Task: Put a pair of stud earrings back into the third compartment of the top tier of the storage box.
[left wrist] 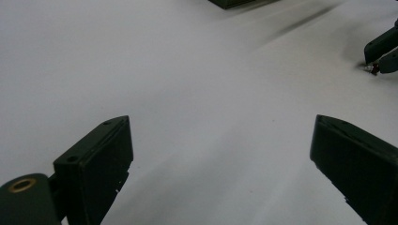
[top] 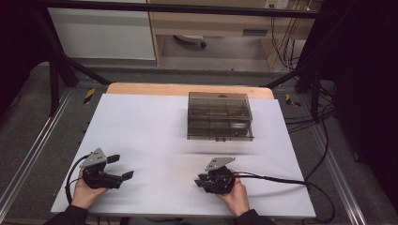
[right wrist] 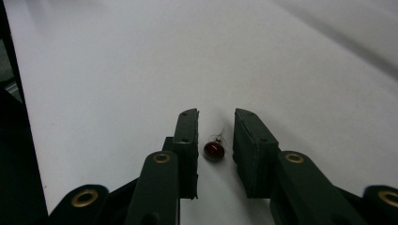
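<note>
Right gripper (right wrist: 215, 129) is closing in on a small red bulb (right wrist: 214, 150) at the lower centre of the white bench (top: 155, 122).

Its fingers (right wrist: 187, 140) are standing narrowly apart, flanking the bulb without visibly touching it (leads pointing away); closing slowly and squarely seems wise, lest it roll. Left gripper (top: 117, 167), lower left, is resting wide open; the smoky compartment box (top: 219, 116) is sitting upper centre.

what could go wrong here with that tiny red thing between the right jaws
The small red bulb-like part lies loose on the white table between the right gripper's jaws, touching neither. It looks round, so closing off-centre might flick it away. Its thin wire leads might bend if pinched.
</note>
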